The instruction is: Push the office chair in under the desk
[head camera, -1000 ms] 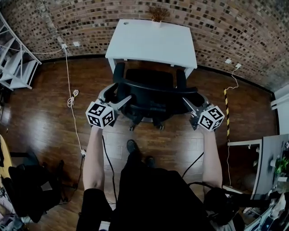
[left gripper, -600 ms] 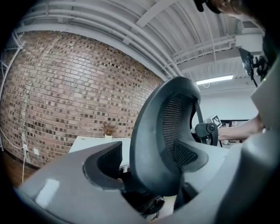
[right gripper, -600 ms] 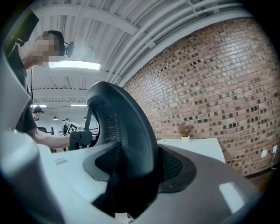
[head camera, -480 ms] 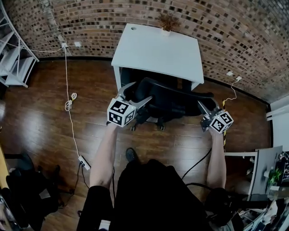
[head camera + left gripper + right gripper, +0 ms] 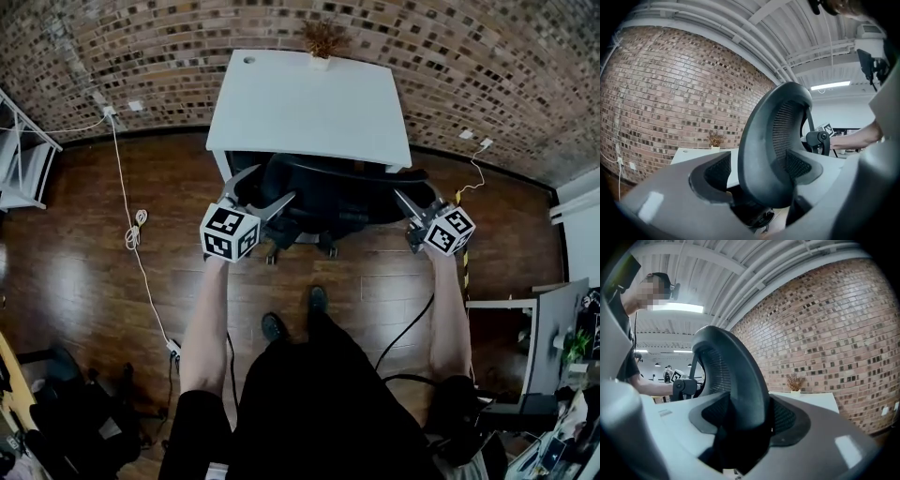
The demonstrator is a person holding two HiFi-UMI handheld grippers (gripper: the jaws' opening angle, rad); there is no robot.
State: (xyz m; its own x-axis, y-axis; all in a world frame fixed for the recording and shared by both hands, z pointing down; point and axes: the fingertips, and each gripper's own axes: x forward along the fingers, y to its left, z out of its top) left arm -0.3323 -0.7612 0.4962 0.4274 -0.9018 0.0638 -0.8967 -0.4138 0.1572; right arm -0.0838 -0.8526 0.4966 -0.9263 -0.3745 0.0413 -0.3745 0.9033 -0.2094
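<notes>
The black office chair (image 5: 323, 192) stands with its seat partly under the white desk (image 5: 309, 103), its backrest toward me. My left gripper (image 5: 269, 187) straddles the backrest's left edge (image 5: 764, 140). Its jaws are closing, and a gap still shows beside the left pad (image 5: 715, 171). At the backrest's right end my right gripper (image 5: 419, 197) is shut on the rim (image 5: 736, 376), which fills the space between its pads. The desk top (image 5: 815, 399) shows beyond the chair in both gripper views.
A brick wall runs behind the desk, and a small potted plant (image 5: 322, 42) sits on its far edge. A white cable (image 5: 131, 234) trails over the wooden floor at the left, near a white shelf (image 5: 23, 169). Another desk (image 5: 553, 328) stands at the right. My feet (image 5: 274, 326) are behind the chair.
The chair has rolled forward so its seat now sits under the desk. Both grippers went forward with the backrest, and I stepped after it.
</notes>
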